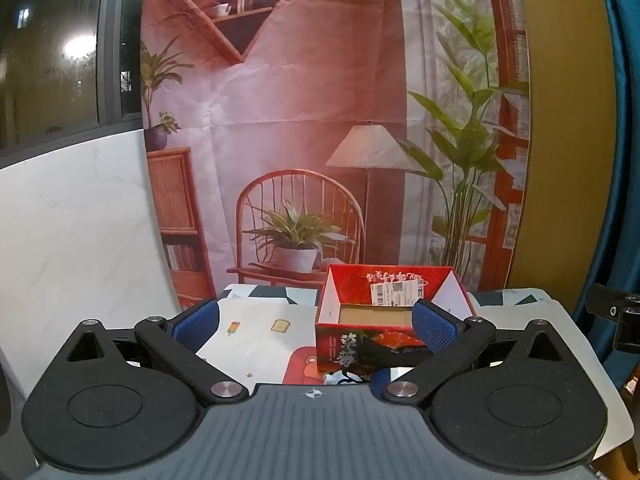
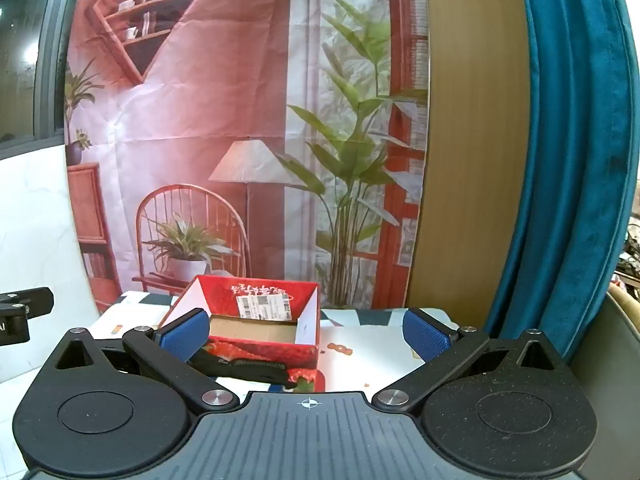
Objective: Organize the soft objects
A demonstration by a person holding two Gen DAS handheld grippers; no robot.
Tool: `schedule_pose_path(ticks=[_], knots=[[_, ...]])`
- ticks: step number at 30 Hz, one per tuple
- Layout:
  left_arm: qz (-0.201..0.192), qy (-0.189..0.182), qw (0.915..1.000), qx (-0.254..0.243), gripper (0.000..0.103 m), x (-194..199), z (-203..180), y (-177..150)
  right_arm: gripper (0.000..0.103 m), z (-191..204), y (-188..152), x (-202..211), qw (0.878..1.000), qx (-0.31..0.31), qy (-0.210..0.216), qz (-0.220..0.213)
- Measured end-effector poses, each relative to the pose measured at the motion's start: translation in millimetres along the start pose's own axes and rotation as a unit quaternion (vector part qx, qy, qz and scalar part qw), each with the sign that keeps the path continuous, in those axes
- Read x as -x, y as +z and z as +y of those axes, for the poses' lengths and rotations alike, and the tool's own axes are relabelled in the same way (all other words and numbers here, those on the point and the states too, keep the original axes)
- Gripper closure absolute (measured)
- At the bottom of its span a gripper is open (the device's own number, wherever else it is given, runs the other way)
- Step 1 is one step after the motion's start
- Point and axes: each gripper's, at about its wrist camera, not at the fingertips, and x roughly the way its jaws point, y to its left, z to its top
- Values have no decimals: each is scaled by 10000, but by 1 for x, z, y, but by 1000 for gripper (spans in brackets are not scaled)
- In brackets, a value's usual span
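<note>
Red open-topped cardboard box (image 1: pixel 394 316) — empty, ahead of the fingers, ready to receive. Black soft item (image 2: pixel 244 368) before it, by the right gripper's (image 2: pixel 306 334) left finger. Left gripper (image 1: pixel 316 326) and right — jaws spread wide, nothing held.

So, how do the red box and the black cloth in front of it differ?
The red box stands upright with stiff walls and an open top; the black cloth lies flat and limp on the table. The box is bright red with a white label inside; the cloth is dark. The box looks empty; the cloth lies outside it. Both rest on the table, and neither gripper holds either.
</note>
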Motion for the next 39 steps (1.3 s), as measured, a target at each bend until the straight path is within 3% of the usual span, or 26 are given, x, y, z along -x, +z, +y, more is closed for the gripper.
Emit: schedule_pose_path(ticks=[39], knots=[[20, -13, 10000, -1, 0, 0, -1, 1, 0, -1, 0, -2, 10000, -16, 2, 24]])
